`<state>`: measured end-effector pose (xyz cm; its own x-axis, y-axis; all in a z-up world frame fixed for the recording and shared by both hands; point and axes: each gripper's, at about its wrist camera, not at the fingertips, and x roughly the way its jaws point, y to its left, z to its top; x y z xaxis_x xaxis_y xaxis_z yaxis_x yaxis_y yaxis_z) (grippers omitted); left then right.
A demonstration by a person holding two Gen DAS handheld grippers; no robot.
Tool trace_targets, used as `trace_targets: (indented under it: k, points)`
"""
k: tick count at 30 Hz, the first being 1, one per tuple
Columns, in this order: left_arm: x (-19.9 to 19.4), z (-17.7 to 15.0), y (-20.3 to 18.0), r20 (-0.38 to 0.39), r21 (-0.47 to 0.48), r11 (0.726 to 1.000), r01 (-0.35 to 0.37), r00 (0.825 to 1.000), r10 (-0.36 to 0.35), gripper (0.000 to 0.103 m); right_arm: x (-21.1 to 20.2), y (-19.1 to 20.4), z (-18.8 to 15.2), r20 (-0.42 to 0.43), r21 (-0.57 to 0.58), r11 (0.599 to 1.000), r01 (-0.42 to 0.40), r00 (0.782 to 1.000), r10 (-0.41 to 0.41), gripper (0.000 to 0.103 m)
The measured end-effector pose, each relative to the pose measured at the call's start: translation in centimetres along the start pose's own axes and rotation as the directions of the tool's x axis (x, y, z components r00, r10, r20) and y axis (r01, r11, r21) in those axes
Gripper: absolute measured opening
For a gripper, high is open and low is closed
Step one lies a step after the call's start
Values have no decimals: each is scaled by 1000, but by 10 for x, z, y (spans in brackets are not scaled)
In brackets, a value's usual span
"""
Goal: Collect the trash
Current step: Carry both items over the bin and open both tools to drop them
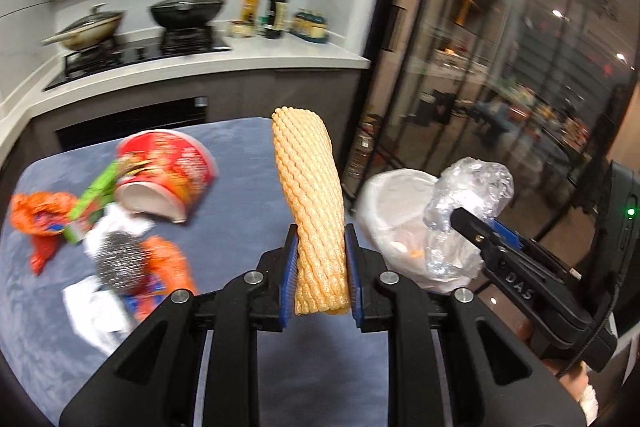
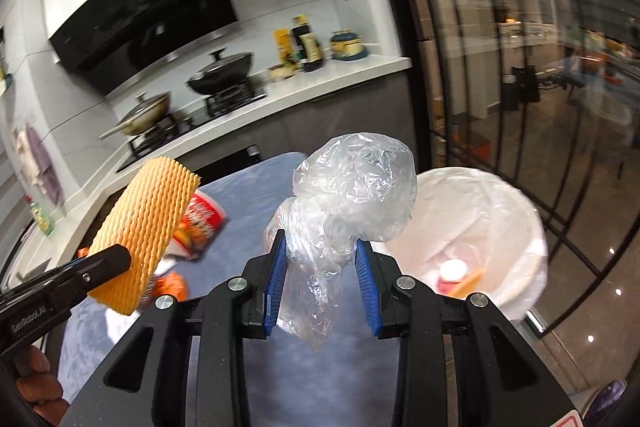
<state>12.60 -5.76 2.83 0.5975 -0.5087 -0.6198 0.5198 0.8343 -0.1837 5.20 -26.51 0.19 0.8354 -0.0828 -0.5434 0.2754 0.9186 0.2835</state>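
Note:
My left gripper is shut on an orange foam fruit net and holds it upright above the blue table. The net also shows in the right wrist view. My right gripper is shut on a crumpled clear plastic bag, held just left of the white-lined trash bin. In the left wrist view the bag hangs over the bin. A red instant-noodle cup lies on its side on the table with orange wrappers, a green wrapper and white paper.
A kitchen counter with a stove, two woks and bottles stands behind the table. A glass partition runs along the right. The bin holds some trash. The left gripper shows at the right wrist view's left edge.

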Motion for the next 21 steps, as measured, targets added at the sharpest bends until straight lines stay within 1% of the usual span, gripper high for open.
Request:
trace_targets:
  k: [5,9,14,21]
  points:
    - [36,6,-42,-40,67,995,80,996,-77,21,3,-42,8,9,33,996,78,997,-79,32]
    - [67,10,-72,-81,90,986,140,988,-133,21,10,-70,14,1,61,990,124,992,-124,32]
    - [92,14,-102,-97,128,977,172,982,-160,21,21,-95,20,-8,78,982,170,985,-170,32]
    - [121,19,-122,-137,146,972,186,977,-166,22,43,-120,23,-50,88,974,207,978,-203,32]
